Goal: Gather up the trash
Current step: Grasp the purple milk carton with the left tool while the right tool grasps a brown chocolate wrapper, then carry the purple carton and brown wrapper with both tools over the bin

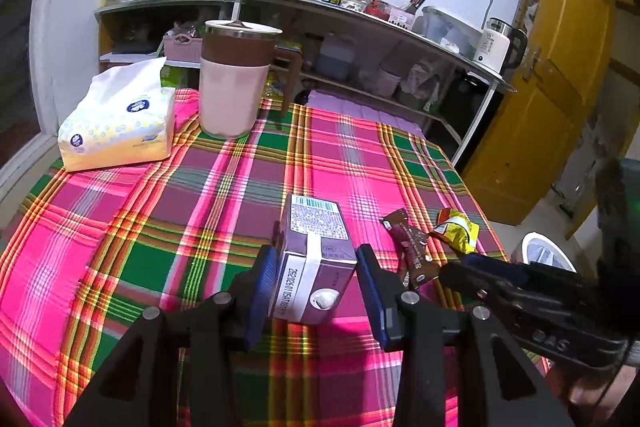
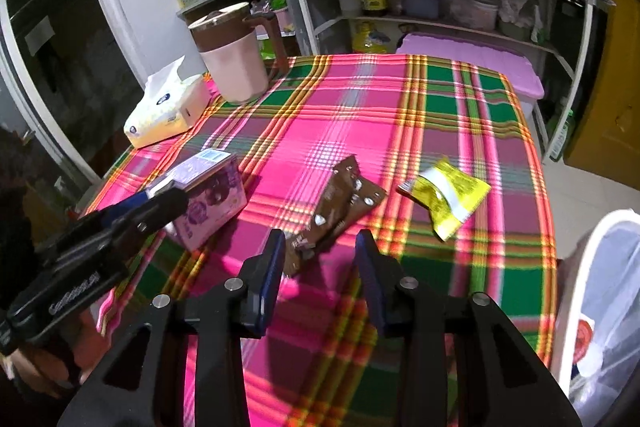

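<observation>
A purple drink carton [image 1: 316, 251] lies on the plaid tablecloth [image 1: 200, 211]. My left gripper [image 1: 318, 267] is open, its blue pads on either side of the carton's near end, with a gap on the right. The carton also shows in the right wrist view [image 2: 208, 199] with the left gripper [image 2: 160, 203] at it. A brown wrapper [image 2: 336, 207] lies in front of my open right gripper [image 2: 318, 251], its near end between the fingertips. A yellow wrapper [image 2: 448, 195] lies to the right. Both wrappers show in the left wrist view [image 1: 412, 251] [image 1: 456, 227].
A white bin with a liner [image 2: 600, 307] stands off the table's right edge. A tissue pack [image 1: 116, 123] and a pink-and-brown jug [image 1: 234, 83] stand at the far left of the table. Metal shelves [image 1: 400, 67] with bottles run along the wall behind.
</observation>
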Tool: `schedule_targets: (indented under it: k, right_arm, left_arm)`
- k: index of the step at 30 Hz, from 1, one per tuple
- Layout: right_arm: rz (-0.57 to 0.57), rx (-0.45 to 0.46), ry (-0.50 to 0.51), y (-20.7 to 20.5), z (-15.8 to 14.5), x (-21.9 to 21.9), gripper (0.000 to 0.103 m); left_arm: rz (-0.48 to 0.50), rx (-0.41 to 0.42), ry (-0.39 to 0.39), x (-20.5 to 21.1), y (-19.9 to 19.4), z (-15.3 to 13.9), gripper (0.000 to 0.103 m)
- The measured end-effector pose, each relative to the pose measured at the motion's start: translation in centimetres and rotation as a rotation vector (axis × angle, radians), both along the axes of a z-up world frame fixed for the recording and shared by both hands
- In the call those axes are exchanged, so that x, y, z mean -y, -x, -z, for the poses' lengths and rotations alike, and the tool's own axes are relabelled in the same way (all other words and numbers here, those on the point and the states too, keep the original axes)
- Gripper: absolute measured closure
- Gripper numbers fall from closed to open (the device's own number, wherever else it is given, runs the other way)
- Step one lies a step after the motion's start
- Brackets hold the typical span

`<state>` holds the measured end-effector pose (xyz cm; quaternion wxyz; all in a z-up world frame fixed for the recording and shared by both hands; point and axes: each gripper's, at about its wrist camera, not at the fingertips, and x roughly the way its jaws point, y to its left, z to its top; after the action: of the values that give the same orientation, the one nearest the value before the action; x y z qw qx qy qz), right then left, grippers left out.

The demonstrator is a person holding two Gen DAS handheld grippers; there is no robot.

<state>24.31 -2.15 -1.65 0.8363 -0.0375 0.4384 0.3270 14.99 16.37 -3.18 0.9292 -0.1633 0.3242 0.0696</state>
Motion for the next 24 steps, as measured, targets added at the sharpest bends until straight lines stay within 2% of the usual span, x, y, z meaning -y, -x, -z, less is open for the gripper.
schedule_targets:
  k: [5,9,11,24]
  right_arm:
    - [0.006,-0.012,0.034,-1.1,1.2,-1.4,0.070]
    - [0.016,-0.016,0.058,-1.6,1.9,-1.7,0.088]
    - [0.023,-0.014,0.055,-1.6,1.8,-1.5,0.092]
    - [0.018,0.009,-0.021,1.0,-0.4,1.9,0.094]
  left_arm:
    - [0.008,-0.011,0.011,-0.4,-0.1,0.6,0.062]
    - [0.014,-0.023,0.017,-0.5,-0.4,1.1,0.062]
    - [0.016,-0.025,0.015,-0.4,-0.5,1.2,0.062]
    - [0.043,-0.013,-0.005,1.9,0.8,0.2,0.063]
